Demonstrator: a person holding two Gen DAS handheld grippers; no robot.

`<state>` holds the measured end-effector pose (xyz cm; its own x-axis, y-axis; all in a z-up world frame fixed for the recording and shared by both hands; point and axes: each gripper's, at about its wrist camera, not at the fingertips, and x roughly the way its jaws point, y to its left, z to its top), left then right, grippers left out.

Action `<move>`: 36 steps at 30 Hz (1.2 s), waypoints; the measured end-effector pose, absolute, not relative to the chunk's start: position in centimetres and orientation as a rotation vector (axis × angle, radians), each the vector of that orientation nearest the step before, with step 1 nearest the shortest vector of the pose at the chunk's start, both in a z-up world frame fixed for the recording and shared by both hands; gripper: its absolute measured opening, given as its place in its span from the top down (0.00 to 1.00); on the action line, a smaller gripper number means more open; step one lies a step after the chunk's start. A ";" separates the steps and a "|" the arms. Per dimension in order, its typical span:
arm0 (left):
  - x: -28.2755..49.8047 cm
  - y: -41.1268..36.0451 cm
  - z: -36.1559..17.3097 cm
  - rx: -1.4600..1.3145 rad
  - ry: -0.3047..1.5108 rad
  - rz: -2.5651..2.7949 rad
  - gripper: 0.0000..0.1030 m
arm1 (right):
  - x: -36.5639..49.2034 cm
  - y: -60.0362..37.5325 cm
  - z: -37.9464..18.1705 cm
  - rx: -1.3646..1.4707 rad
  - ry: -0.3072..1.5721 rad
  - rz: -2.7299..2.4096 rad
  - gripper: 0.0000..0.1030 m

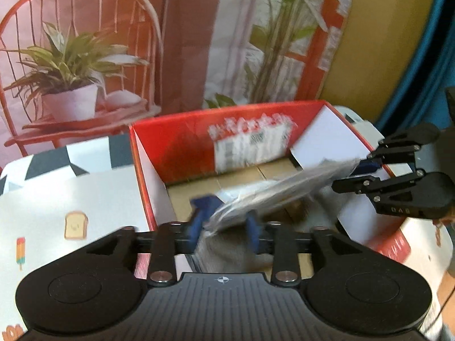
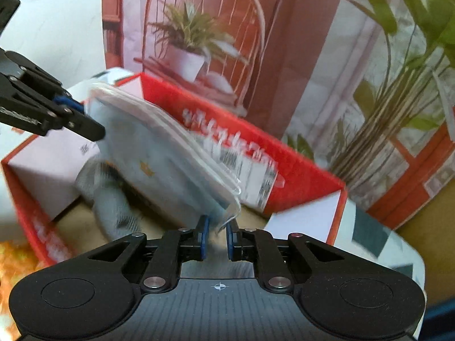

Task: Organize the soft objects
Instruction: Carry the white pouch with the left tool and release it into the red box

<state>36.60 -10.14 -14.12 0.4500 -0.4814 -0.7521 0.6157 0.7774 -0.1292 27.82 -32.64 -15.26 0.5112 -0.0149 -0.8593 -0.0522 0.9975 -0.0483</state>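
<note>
A flat soft pack in clear plastic [image 1: 273, 190] [image 2: 167, 153] hangs tilted over an open red cardboard box [image 1: 182, 147] [image 2: 298, 176]. My left gripper [image 1: 224, 227] [image 2: 76, 108] is open, with one corner of the pack between its blue pads and not pressed. At the opposite corner my right gripper [image 2: 217, 238] [image 1: 361, 170] stands slightly open, the plastic edge just at its fingertips. Under the pack, a grey striped soft item [image 2: 113, 199] [image 1: 227, 247] lies on the box's brown floor. The picture is blurred around the pack.
The box sits on a table cloth with toast and ice-lolly prints [image 1: 74, 199] and dark geometric patches [image 2: 369, 227]. Behind stands a printed backdrop of a red chair and potted plant [image 1: 71, 65]. Brown cardboard [image 1: 384, 42] leans at the right. Something orange [image 2: 14, 270] lies left of the box.
</note>
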 end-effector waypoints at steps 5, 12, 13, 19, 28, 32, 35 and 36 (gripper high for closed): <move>34.4 -8.8 -13.9 0.148 0.880 -0.727 0.50 | 25.5 -32.0 -14.9 -0.026 1.067 0.033 0.80; 32.8 -7.0 -12.6 0.072 0.843 -0.743 0.49 | 23.0 -32.1 -13.5 0.099 1.022 0.050 0.78; 32.7 -6.8 -12.4 0.048 0.837 -0.748 0.49 | 22.7 -32.1 -13.3 0.116 1.014 0.052 0.78; 33.4 -7.0 -12.0 -0.046 0.820 -0.676 0.67 | 22.4 -32.1 -12.1 0.218 0.942 0.061 0.78; 36.1 -12.3 -15.3 0.036 0.960 -0.603 0.83 | 25.6 -32.2 -13.7 0.363 0.905 -0.013 0.87; 36.4 -14.4 -17.6 0.114 1.053 -0.611 0.83 | 26.2 -32.3 -15.5 0.396 0.956 -0.043 0.89; 36.9 -15.0 -19.0 0.125 1.118 -0.600 0.83 | 26.2 -32.3 -16.2 0.394 0.982 -0.053 0.89; 37.0 -15.1 -19.4 0.126 1.130 -0.595 0.83 | 26.1 -32.3 -16.4 0.396 0.986 -0.057 0.89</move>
